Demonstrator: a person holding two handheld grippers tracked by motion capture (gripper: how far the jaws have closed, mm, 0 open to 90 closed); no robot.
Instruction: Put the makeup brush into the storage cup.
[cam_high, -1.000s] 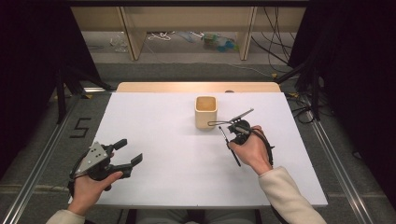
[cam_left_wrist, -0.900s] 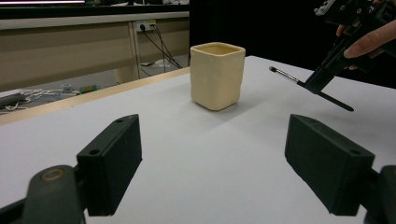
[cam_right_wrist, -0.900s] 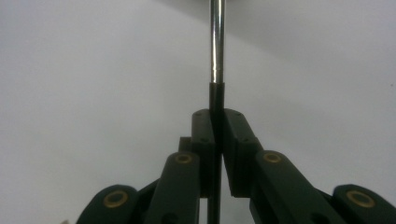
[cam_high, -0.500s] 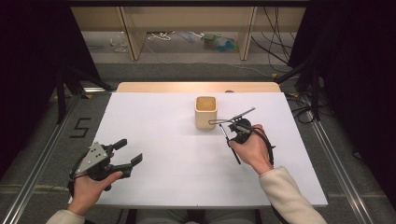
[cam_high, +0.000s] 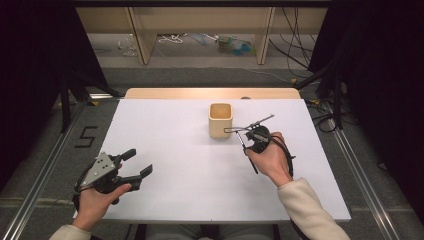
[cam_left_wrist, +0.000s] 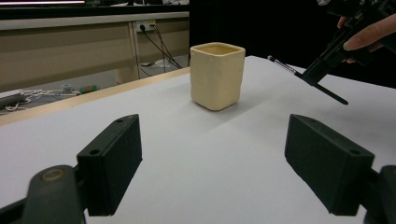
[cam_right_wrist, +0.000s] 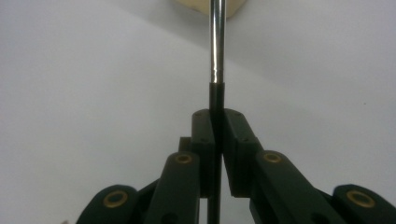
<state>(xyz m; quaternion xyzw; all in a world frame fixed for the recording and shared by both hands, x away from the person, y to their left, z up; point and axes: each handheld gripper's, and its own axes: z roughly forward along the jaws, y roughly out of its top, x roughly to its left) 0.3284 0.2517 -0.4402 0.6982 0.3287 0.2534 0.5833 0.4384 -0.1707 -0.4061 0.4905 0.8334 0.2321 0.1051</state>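
Note:
A cream square cup (cam_high: 220, 120) stands on the white table (cam_high: 175, 135), right of centre and toward the back. Just right of it, my right gripper (cam_high: 250, 142) is shut on a thin pen (cam_high: 254, 164). In the right gripper view the pen (cam_right_wrist: 215, 46) runs straight up between the closed jaws (cam_right_wrist: 215, 126), and its silver end points at the cup's base (cam_right_wrist: 196, 4). My left gripper (cam_high: 139, 161) rests at the front left, open and with nothing in it. Its view shows the cup (cam_left_wrist: 217, 77) ahead between wide-spread jaws (cam_left_wrist: 219, 168), and the pen (cam_left_wrist: 282, 64) beyond.
A bare wooden strip (cam_high: 210, 93) borders the table's far edge. Behind it are wooden shelf legs (cam_high: 142, 37) and loose cables on the floor. Metal rails (cam_high: 360, 175) run along both sides of the table.

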